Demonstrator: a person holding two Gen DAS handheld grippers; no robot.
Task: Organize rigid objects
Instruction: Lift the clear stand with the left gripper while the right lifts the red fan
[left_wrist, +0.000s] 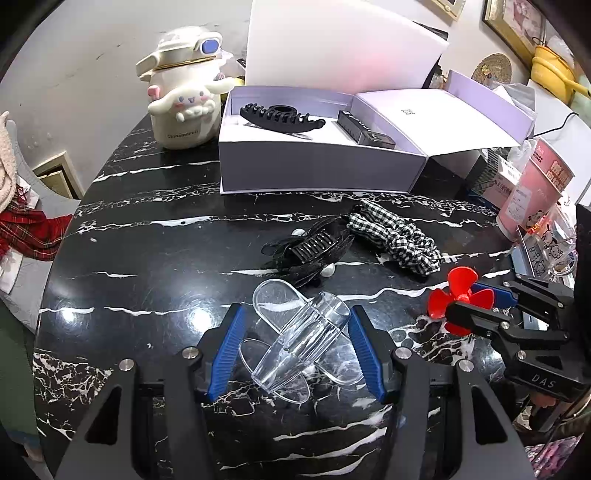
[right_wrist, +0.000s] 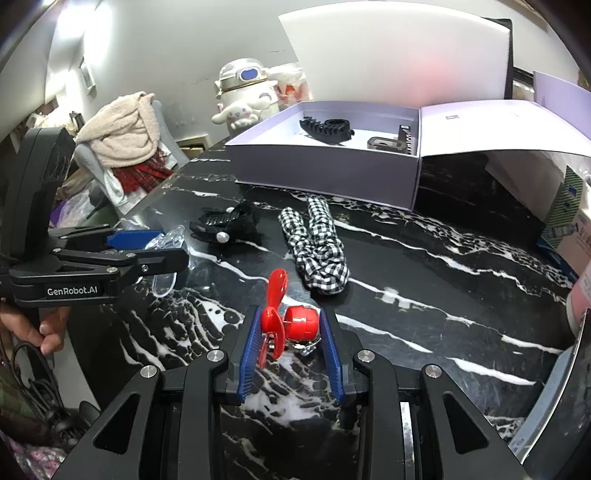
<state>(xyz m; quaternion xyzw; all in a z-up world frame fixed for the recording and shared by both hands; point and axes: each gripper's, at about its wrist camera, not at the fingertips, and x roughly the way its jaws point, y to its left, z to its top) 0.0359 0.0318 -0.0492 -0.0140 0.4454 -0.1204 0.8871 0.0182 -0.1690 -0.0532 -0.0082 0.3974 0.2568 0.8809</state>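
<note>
Two ribbed blue-padded grippers work near the marble tabletop's front edge: the left gripper (left_wrist: 295, 321) clamps a clear plastic hair claw (left_wrist: 295, 347), the right gripper (right_wrist: 290, 328) pinches a glossy red propeller toy (right_wrist: 291, 321). Toward the far edge lie a gingham scrunchie (left_wrist: 395, 236) and an open white box (left_wrist: 317, 162).

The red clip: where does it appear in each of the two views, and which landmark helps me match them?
Left wrist view: the red clip is at the right edge, held in the right gripper.
Right wrist view: it is low in the centre, between the blue pads.
Shared landmark: the checked scrunchie lies just beyond the clip in both views.
</note>
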